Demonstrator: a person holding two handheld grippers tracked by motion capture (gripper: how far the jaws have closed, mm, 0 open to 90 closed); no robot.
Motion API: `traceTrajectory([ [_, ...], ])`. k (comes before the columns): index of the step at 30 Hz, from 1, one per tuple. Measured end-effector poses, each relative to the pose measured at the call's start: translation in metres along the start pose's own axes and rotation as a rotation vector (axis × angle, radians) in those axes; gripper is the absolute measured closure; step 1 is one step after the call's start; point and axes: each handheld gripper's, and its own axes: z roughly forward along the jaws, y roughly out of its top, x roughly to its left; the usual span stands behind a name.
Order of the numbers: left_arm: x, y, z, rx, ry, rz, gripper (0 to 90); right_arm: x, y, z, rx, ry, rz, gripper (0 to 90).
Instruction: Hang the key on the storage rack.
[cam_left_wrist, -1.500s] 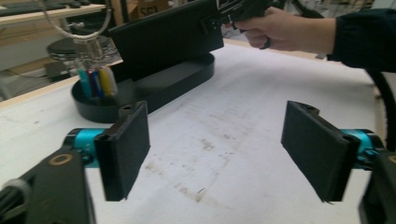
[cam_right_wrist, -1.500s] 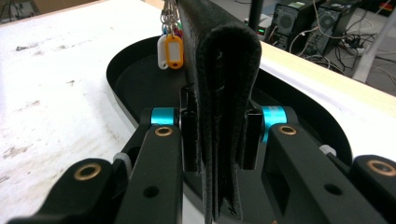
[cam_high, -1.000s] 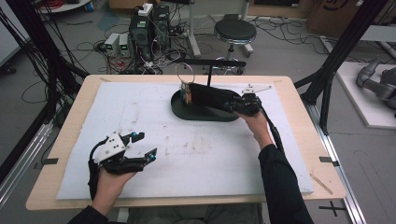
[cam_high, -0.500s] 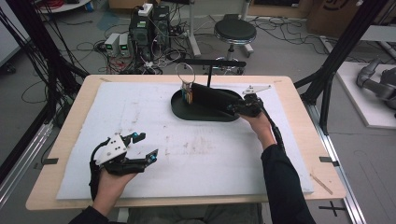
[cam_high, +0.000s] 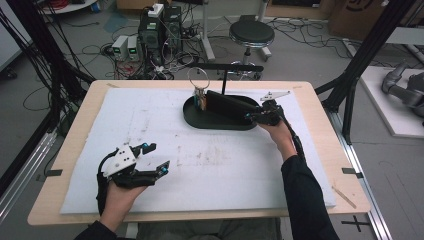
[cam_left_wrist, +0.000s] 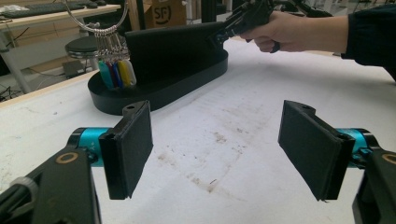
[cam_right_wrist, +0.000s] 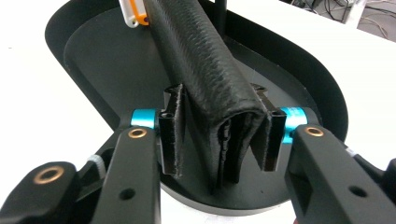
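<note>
A black oval tray (cam_high: 200, 121) sits on the white mat at the far middle. In it a folded black leather wallet (cam_high: 227, 104) stands on edge, and beside it a metal key ring (cam_high: 198, 79) carries coloured tags (cam_left_wrist: 116, 73). My right gripper (cam_high: 248, 118) is at the wallet's right end. Up close, the right gripper (cam_right_wrist: 219, 140) has a pad pressed on each side of the wallet (cam_right_wrist: 201, 60). My left gripper (cam_high: 156, 156) rests near the mat's front left, open. Its wide-apart jaws hold nothing, left gripper (cam_left_wrist: 219, 149).
A thin black post with a crossbar (cam_high: 224, 75) rises behind the tray. The white mat (cam_high: 220, 170) covers most of the wooden table (cam_high: 320, 115). Cables, power boxes and a stool (cam_high: 251, 34) lie on the floor beyond the far edge.
The right hand has shifted very slightly at the wallet's end. The left gripper has stayed where it was, still open.
</note>
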Motion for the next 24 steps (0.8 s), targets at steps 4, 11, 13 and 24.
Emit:
traceTrajectory([
  [4, 0.001, -0.001, 0.000, 0.007, 0.003, 0.000, 26.2, 0.001, 0.002, -0.002, -0.004, -0.032, -0.007, 52.9],
  [11, 0.003, -0.002, 0.000, 0.013, 0.015, -0.005, 26.1, 0.001, 0.004, -0.010, -0.016, -0.068, 0.005, 45.7],
  [13, 0.004, -0.002, 0.000, 0.017, 0.017, -0.004, 26.1, 0.000, 0.004, -0.012, -0.020, -0.063, 0.004, 43.2],
  [24, 0.017, -0.006, 0.005, 0.059, 0.097, -0.037, 26.2, -0.001, 0.003, -0.052, -0.092, -0.040, 0.028, 34.0],
])
